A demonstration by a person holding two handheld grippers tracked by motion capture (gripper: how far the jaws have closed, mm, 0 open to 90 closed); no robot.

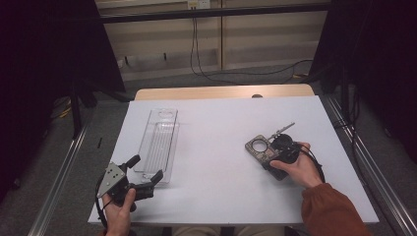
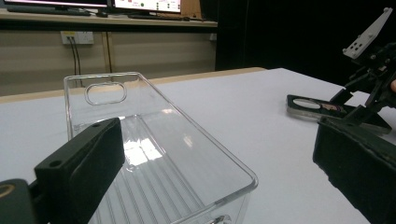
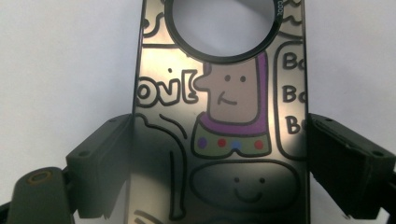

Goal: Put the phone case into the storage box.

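My right claw [image 1: 269, 150] sat at the right of the high view, low over the white table [image 1: 221, 128], and its two jaws stood on either long side of a phone case [image 1: 260, 149] that lay flat there. In the right gripper view the case [image 3: 224, 116] ran up the middle of the frame, with its round camera hole at the top and a cartoon figure in purple below it. The left jaw touched the case's edge and the right one sat tight against the other edge, so the claw was clamped on the case. My left claw [image 1: 146, 169] rested at the lower left of the high view with its jaws wide apart and nothing between them. A clear plastic tray [image 1: 158, 142] lay just beyond it, well apart from the case. In the left gripper view the tray [image 2: 159, 154] filled the lower middle, between the jaws.
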